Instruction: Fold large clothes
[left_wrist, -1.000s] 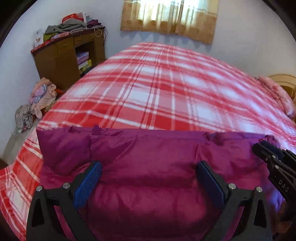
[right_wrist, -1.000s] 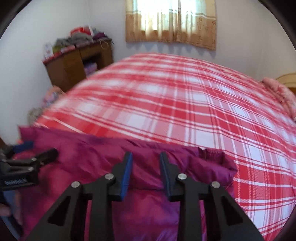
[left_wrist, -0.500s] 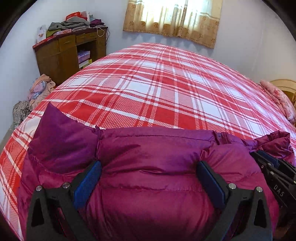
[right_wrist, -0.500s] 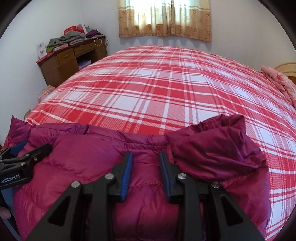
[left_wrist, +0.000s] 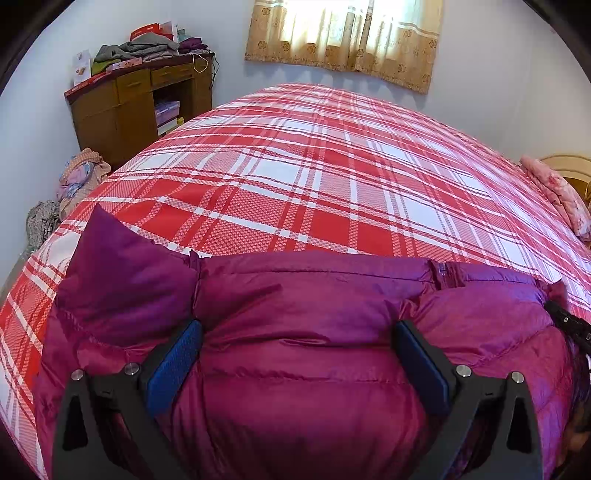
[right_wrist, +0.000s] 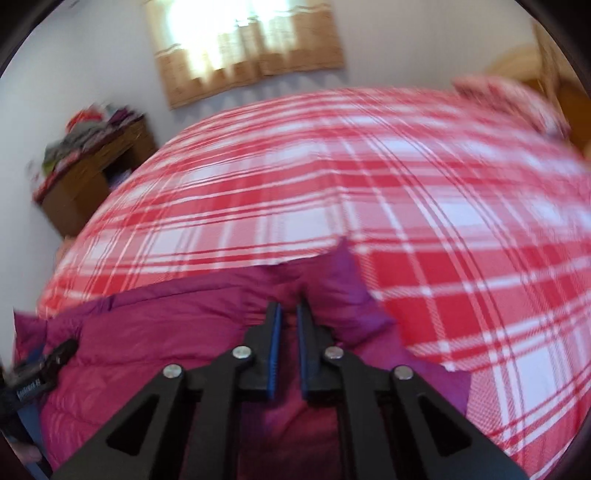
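A magenta puffer jacket lies bunched at the near edge of the red plaid bed. My left gripper is wide open, its blue-padded fingers pressed down around a bulge of the jacket. My right gripper is nearly closed, its jaws pinching a fold of the jacket near a loose purple flap. The right wrist view is blurred by motion. Each gripper shows at the edge of the other's view.
A wooden cabinet stacked with clothes stands at the far left wall. Clothes are piled on the floor beside it. A pink pillow lies at the bed's right edge. A curtained window is on the far wall.
The right gripper has narrowed from partly open to nearly closed on the jacket and swung. The jacket has been pushed further onto the bed. The left gripper stays open.
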